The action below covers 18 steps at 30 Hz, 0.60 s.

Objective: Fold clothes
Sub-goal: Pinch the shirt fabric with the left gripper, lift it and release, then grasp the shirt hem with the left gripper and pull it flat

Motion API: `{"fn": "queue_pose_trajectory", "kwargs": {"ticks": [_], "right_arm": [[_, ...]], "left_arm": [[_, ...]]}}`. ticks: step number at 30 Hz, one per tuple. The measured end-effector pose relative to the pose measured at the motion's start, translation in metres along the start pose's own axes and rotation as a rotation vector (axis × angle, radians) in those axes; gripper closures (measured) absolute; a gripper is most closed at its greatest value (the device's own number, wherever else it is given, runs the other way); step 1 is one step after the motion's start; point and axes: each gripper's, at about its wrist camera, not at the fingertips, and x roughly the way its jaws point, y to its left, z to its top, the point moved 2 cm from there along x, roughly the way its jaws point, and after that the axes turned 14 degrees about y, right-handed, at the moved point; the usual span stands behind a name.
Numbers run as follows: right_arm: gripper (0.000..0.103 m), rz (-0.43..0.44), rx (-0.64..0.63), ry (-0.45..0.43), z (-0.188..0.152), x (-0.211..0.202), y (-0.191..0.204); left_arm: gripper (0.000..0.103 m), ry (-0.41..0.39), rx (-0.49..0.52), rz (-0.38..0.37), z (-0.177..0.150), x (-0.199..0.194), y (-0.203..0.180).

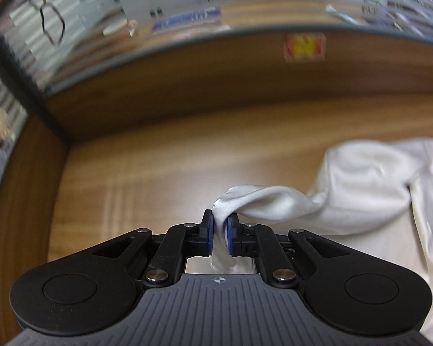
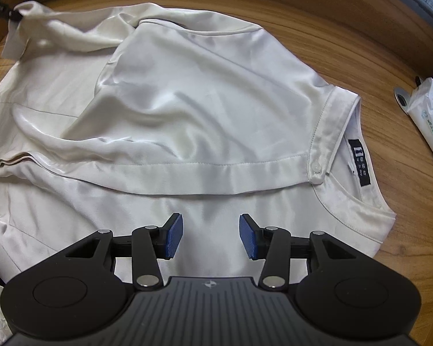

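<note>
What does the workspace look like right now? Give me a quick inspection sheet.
Surface: wooden table, raised wooden edge behind.
Job's things: cream blouse spread out and creased, black neck label showing, one end lifted off the table.
Clutter: white packet at the right of the right wrist view.
Grippers: left gripper shut on a bunched end of the blouse; right gripper open above the blouse, nothing between its pads.
Cables: nothing seen.
Surroundings: frosted glass partition behind the table.
</note>
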Motion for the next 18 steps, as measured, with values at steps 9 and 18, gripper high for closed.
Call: {"fn": "queue_pose_trajectory", "kwargs": {"ticks": [9,18], "right_arm": [[0.053,-0.009,0.048,0.022,0.001,0.004,-0.004],[0.051,-0.021,0.077,0.026,0.006,0.004,-0.005]], "left_arm": [[0.084,-0.03,-0.01,0.035,0.084,0.013,0.026],[0.041,0.035,0.052,0.049,0.086,0.042,0.034]]}}
